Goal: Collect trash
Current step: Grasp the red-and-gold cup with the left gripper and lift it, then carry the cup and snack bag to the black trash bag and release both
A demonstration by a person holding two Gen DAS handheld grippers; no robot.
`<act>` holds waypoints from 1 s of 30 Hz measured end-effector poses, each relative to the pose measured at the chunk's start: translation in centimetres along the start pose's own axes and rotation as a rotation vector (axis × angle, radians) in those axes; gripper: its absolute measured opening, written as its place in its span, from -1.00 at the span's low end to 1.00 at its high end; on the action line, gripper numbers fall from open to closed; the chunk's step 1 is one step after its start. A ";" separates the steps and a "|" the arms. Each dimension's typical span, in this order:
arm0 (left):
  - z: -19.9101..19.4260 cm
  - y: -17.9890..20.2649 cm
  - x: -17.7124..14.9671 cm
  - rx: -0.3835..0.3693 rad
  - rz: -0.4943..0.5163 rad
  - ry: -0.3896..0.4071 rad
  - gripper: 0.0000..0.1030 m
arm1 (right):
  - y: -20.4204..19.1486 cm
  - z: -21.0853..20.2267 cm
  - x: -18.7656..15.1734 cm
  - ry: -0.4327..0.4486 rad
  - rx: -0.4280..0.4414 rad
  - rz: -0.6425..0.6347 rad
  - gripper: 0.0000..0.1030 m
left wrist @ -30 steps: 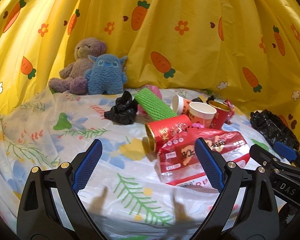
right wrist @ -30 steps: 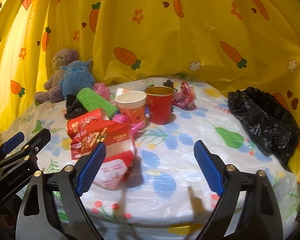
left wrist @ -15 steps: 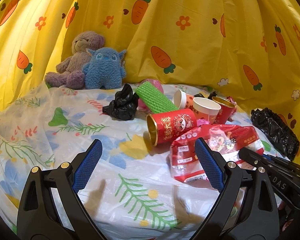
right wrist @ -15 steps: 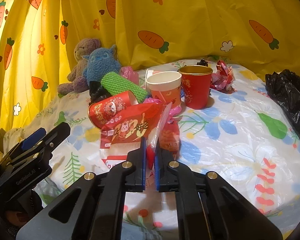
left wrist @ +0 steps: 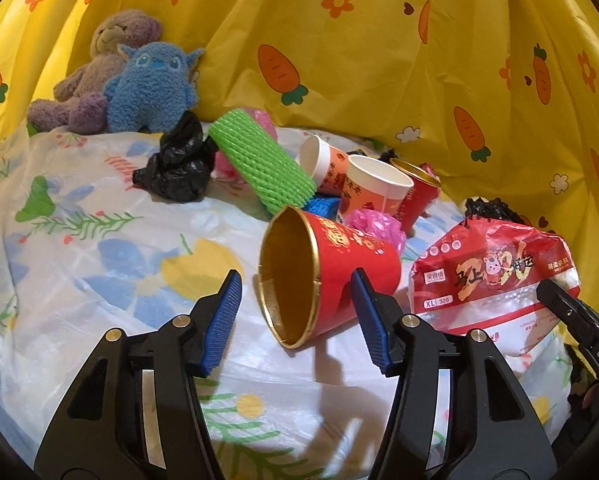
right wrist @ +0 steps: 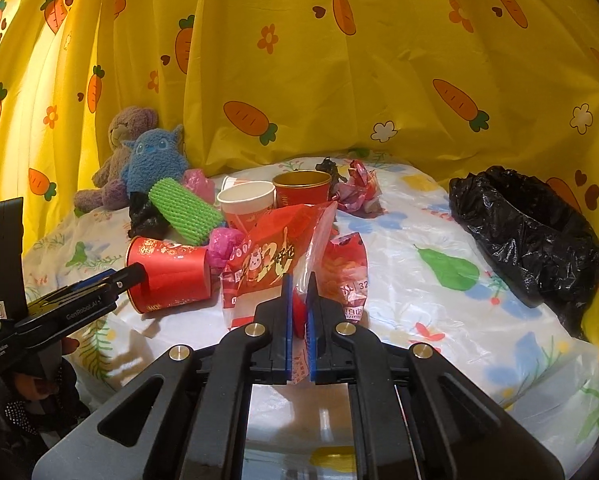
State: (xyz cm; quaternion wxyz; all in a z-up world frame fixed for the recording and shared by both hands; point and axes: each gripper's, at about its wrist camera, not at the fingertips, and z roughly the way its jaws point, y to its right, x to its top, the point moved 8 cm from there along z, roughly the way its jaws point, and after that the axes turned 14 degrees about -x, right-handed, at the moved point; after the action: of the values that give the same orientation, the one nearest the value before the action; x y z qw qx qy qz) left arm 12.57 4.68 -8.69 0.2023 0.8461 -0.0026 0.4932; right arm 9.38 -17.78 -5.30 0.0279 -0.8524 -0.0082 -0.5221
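Left wrist view: left gripper (left wrist: pixel 295 316) has just been closing its fingers and now stands half closed around the fallen red cup (left wrist: pixel 323 272), which lies on its side on the bench (left wrist: pixel 99 264), gold mouth toward the camera. The right pad sits against the cup's red wall; the left pad stands apart from the rim, so no squeeze yet. Behind the cup: pink wad (left wrist: pixel 375 226), green foam roll (left wrist: pixel 263 164), black wad (left wrist: pixel 175 168), white-lined cup (left wrist: pixel 375 192), another tipped cup (left wrist: pixel 319 160), upright red cup (left wrist: pixel 417 184). Two plush toys (left wrist: pixel 131 80) sit at the back against the carrot curtain (left wrist: pixel 379 60). At right, the red wrapper (left wrist: pixel 491 276) with the tip of the right gripper over its lower corner. Right wrist view: right gripper (right wrist: pixel 298 312) fingers clenched on the wrapper (right wrist: pixel 275 256); clear and red film is pinched between the blue pads and the bag stands crumpled above them. Left gripper (right wrist: pixel 111 280) enters from the left, its tip at the fallen cup (right wrist: pixel 171 276). Black bin bag (right wrist: pixel 531 232) gapes open at the bench's right edge, well apart from the trash pile. Crumpled foil wrapper (right wrist: pixel 359 188) lies behind the upright cups.
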 end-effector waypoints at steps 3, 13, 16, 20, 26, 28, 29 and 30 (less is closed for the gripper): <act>0.5 0.9 -0.1 -0.022 0.035 -0.019 -0.24 | 0.5 -0.2 0.0 0.005 -0.004 0.007 -0.87; -0.3 2.7 -0.1 -0.050 0.061 -0.015 -0.96 | 1.8 -1.5 0.6 0.042 -0.040 0.009 -0.87; -2.0 3.9 1.1 -0.070 0.075 0.031 -0.96 | 2.4 -1.9 1.0 0.058 -0.063 0.008 -0.88; -4.1 6.5 3.0 -0.080 0.131 0.088 -0.96 | 3.5 -2.4 1.6 0.080 -0.101 0.016 -0.87; -3.5 12.3 5.6 -0.185 0.189 0.096 -0.96 | 6.5 -3.2 3.6 0.134 -0.206 0.040 -0.87; -2.4 15.0 6.2 -0.224 0.232 0.093 -0.96 | 7.3 -3.4 4.1 0.145 -0.232 0.047 -0.87; -1.7 16.3 6.3 -0.242 0.256 0.090 -0.96 | 8.1 -3.6 4.6 0.160 -0.262 0.051 -0.87; -1.0 17.6 6.5 -0.264 0.274 0.085 -0.96 | 9.0 -3.7 5.1 0.178 -0.296 0.055 -0.87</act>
State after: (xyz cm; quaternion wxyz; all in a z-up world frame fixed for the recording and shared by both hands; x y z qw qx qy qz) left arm 11.48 -9.85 3.11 0.2426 0.7823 -0.1738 0.5467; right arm 8.77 -27.07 0.56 -0.0831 -0.7975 0.0948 -0.5900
